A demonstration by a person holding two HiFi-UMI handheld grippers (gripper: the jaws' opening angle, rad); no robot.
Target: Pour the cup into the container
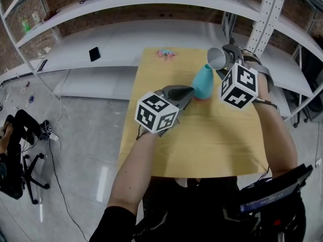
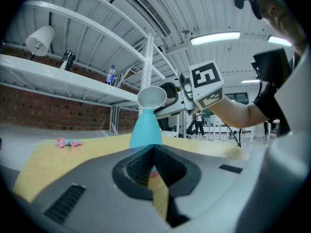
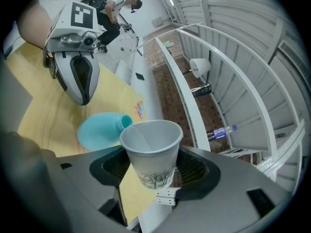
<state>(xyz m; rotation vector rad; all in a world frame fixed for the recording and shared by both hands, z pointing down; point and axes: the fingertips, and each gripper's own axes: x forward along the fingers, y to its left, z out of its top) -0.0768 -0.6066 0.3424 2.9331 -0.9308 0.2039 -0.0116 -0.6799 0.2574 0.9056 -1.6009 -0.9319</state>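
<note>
cup point(image 1: 217, 57) — over container point(image 1: 204, 83) mouth, seemingly; container on table point(image 1: 202, 145); toy point(image 1: 165, 53) behind

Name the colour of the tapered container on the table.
The tapered container is turquoise; clearest in left gripper view.

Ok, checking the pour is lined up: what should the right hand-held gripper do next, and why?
Probably tip the paper cup a little further over the teal container. The right hand-held gripper clamps it tilted, rim just above that narrow neck, while the left hand-held gripper, jaws shut, sits by the base. No contents show in the cup.
</note>
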